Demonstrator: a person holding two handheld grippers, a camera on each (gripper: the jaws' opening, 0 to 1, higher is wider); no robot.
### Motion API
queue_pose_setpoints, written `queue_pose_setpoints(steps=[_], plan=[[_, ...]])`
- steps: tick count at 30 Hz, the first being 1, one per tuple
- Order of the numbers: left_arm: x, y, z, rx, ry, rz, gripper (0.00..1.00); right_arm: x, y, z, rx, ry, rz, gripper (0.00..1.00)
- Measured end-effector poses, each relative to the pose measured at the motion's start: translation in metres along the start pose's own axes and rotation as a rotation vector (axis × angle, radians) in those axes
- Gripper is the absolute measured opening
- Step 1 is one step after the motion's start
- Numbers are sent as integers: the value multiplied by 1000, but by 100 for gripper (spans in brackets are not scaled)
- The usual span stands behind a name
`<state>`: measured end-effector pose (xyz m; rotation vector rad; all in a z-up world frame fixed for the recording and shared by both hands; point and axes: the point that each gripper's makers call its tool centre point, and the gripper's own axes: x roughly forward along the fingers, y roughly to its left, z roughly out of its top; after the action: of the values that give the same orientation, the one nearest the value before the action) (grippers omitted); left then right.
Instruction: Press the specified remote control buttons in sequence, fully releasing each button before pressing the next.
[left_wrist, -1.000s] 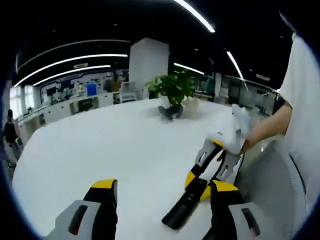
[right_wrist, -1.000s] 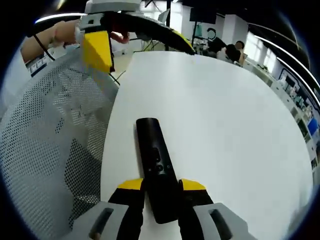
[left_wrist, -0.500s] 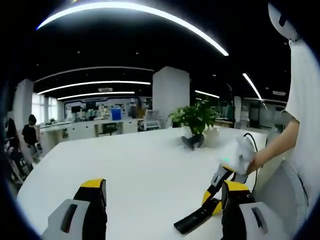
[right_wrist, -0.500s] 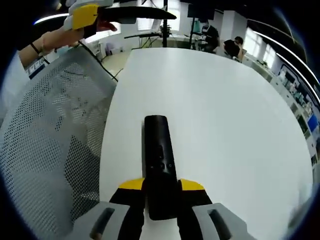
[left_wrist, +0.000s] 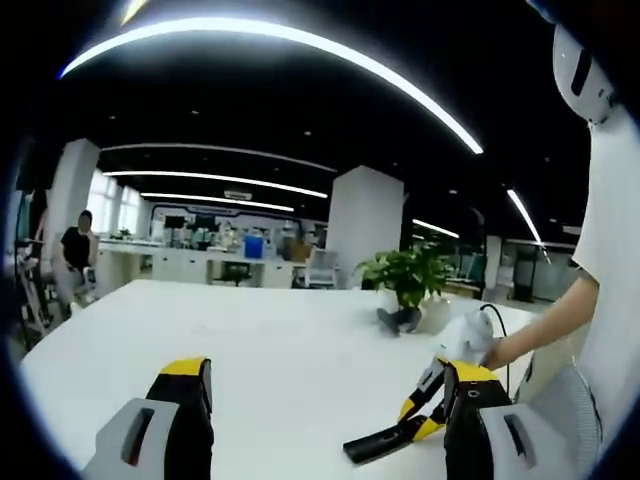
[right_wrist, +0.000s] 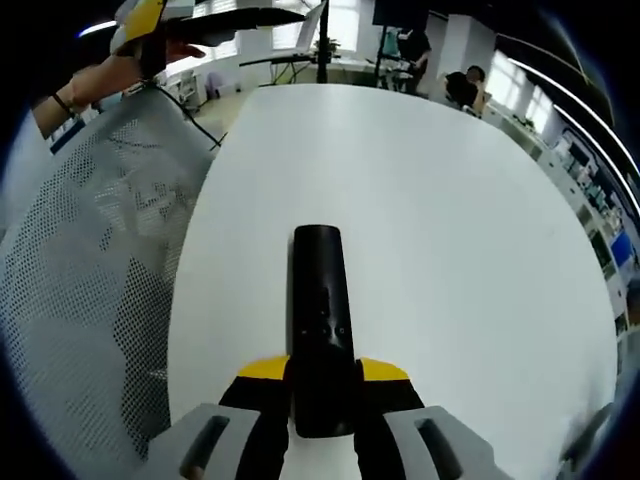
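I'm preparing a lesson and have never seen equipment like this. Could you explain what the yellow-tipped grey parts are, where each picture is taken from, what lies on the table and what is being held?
No robot is here: a person holds a two-jaw tool in each hand, and a fisheye camera rides on each tool, looking forward along its jaws.

In the right gripper view, the right tool has its yellow-tipped jaws closed on a black remote control, which points out over a big white table. A mesh chair back stands beside the table.

In the left gripper view, the left tool has its jaws wide apart and holds nothing. The same remote appears there low on the right, gripped by the other tool, with the person's hand behind it. A potted plant stands further back on the table, in an open office.
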<state>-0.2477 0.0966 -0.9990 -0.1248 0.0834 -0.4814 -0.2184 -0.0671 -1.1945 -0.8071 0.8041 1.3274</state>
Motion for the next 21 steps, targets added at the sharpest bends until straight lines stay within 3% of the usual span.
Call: queue_pose_setpoints(steps=[8, 16, 21], plan=[[-1, 0, 2, -3, -12, 9, 100, 0, -40, -5, -12, 35, -26, 21], [0, -1, -3, 8, 8, 9, 100, 1, -78, -5, 87, 15, -25, 21], [0, -1, -5, 1, 18, 8, 100, 1, -99, -7, 91, 27, -38, 21]])
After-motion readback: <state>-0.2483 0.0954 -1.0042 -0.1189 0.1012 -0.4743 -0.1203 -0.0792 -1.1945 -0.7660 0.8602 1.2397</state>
